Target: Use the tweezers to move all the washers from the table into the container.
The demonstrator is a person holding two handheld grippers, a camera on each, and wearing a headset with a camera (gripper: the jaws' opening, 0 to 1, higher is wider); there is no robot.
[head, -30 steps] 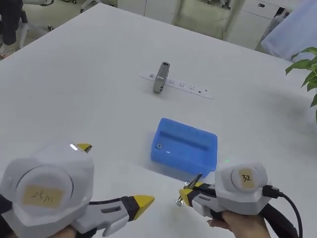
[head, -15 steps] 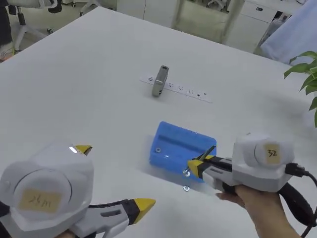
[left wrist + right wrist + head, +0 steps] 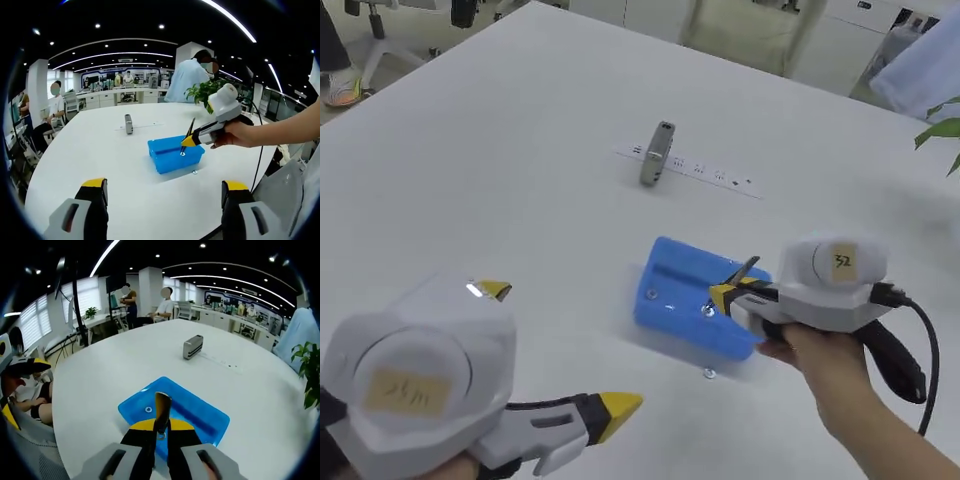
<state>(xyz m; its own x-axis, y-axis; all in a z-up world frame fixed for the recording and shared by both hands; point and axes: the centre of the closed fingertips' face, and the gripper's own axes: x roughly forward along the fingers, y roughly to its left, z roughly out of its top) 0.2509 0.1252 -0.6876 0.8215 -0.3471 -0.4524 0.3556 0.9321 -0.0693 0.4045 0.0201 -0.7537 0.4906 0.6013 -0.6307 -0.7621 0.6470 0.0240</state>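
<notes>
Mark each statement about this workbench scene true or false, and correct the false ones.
1. The right gripper holds the tweezers over the container. True.
2. The container is red. False: it is blue.
3. A washer lies on the table beside the container. True.
4. The left gripper is shut on a washer. False: it is open and holds nothing.
5. The container is empty. False: a washer lies in it.
</notes>
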